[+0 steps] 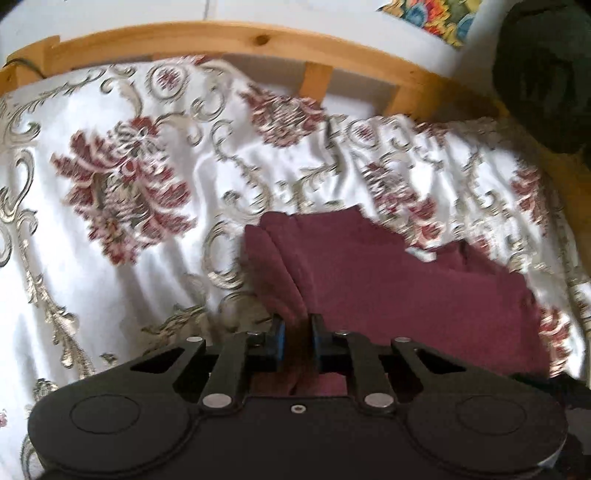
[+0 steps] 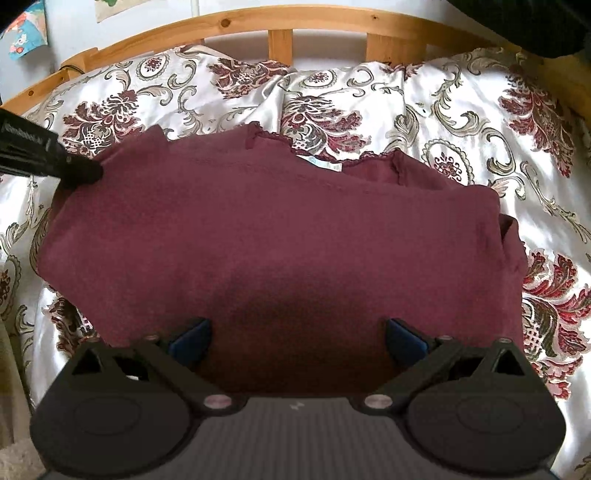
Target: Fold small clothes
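Observation:
A small maroon top (image 2: 258, 229) lies spread on a floral white bedspread (image 2: 461, 110), neckline and a pale label (image 2: 321, 162) toward the headboard. My left gripper (image 1: 297, 328) is shut on a bunched fold of the maroon top (image 1: 388, 280), which is lifted at that corner. In the right wrist view the left gripper (image 2: 86, 173) shows as a black tip at the top's left corner. My right gripper (image 2: 298, 338) hovers open over the near edge of the top, its blue pads (image 2: 192, 338) wide apart with nothing pinched.
A wooden slatted bed frame (image 2: 280, 22) curves behind the bedspread, against a white wall. A dark bulky object (image 1: 543, 74) sits at the upper right. Colourful pictures (image 1: 432, 18) hang on the wall. The bedspread (image 1: 110, 240) is wrinkled around the garment.

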Demonstrator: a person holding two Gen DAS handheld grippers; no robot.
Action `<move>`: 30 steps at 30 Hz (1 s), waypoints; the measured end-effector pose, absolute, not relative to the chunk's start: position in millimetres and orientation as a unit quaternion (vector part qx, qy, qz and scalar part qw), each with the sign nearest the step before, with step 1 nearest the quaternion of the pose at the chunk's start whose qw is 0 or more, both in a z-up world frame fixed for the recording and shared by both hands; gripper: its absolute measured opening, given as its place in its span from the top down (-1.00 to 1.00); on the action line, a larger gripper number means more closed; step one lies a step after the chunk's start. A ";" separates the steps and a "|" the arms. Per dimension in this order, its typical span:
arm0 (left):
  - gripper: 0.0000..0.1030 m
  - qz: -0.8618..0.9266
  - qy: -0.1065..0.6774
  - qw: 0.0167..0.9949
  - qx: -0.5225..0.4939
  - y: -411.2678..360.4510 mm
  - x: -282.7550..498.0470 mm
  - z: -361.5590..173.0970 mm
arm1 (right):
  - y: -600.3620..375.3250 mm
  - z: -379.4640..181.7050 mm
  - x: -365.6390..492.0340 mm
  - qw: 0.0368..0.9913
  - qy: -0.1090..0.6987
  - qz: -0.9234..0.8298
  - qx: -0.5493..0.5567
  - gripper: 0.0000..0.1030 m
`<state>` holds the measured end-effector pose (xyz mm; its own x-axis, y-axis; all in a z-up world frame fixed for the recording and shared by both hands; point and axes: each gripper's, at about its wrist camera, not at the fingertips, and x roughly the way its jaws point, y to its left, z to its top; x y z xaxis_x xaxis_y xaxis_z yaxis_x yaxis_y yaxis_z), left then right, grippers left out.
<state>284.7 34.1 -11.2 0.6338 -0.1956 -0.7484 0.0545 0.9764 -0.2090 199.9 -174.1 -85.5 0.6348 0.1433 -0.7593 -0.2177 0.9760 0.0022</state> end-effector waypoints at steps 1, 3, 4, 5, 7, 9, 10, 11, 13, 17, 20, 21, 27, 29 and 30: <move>0.73 -0.076 0.419 0.901 -0.084 29.4 284.3 -6.3 | -178.8 -82.4 200.0 0.903 0.417 0.099 -0.036 -1.00; 0.74 -0.090 0.411 0.905 -0.066 14.6 283.6 4.1 | -191.7 -75.1 200.4 0.903 0.419 0.094 -0.008 -1.00; 0.74 -0.096 0.407 0.907 -0.052 6.3 282.7 9.6 | -199.9 -71.4 200.4 0.904 0.418 0.091 0.010 -1.00; 0.74 -0.102 0.402 0.909 -0.039 -2.3 281.8 14.3 | -209.1 -67.6 200.1 0.904 0.417 0.087 0.031 -1.00; 0.76 -0.118 0.393 0.912 -0.019 -21.7 278.6 24.1 | -228.5 -59.9 198.5 0.905 0.411 0.077 0.075 -1.00; 0.80 -0.136 0.388 0.912 -0.008 -40.1 276.8 31.8 | -244.7 -53.1 198.2 0.907 0.402 0.069 0.103 -1.00; 0.92 -0.145 0.384 0.912 -0.004 -49.9 275.7 34.8 | -252.1 -49.7 197.3 0.909 0.397 0.066 0.112 -1.00; 0.92 -0.158 0.382 0.911 0.002 -61.7 274.0 37.1 | -260.0 -46.1 196.8 0.911 0.391 0.060 0.118 -1.00; 0.92 -0.180 0.381 0.907 0.012 -80.2 271.7 37.5 | -271.5 -39.9 195.5 0.918 0.378 0.044 0.115 -1.00; 0.92 -0.204 0.402 0.892 0.024 -112.9 270.7 14.4 | -288.5 -33.1 194.2 0.928 0.358 0.004 0.100 -1.00; 0.92 -0.216 0.429 0.877 0.010 -122.8 269.5 -15.4 | -302.3 -33.2 193.7 0.927 0.356 -0.009 0.119 -1.00; 0.92 -0.218 0.435 0.874 0.008 -123.8 268.6 -23.4 | -306.5 -34.6 194.1 0.925 0.357 -0.013 0.130 -1.00; 0.72 -0.239 0.445 0.863 -0.015 -115.0 260.4 -47.9 | -323.1 -45.8 199.3 0.912 0.366 -0.022 0.186 -1.00; 0.35 -0.254 0.442 0.860 -0.040 -110.7 258.7 -42.2 | -322.9 -49.4 200.1 0.909 0.370 -0.024 0.191 -1.00; 0.02 -0.263 0.437 0.859 -0.047 -108.7 256.5 -37.3 | -323.3 -51.0 200.3 0.908 0.372 -0.026 0.191 -1.00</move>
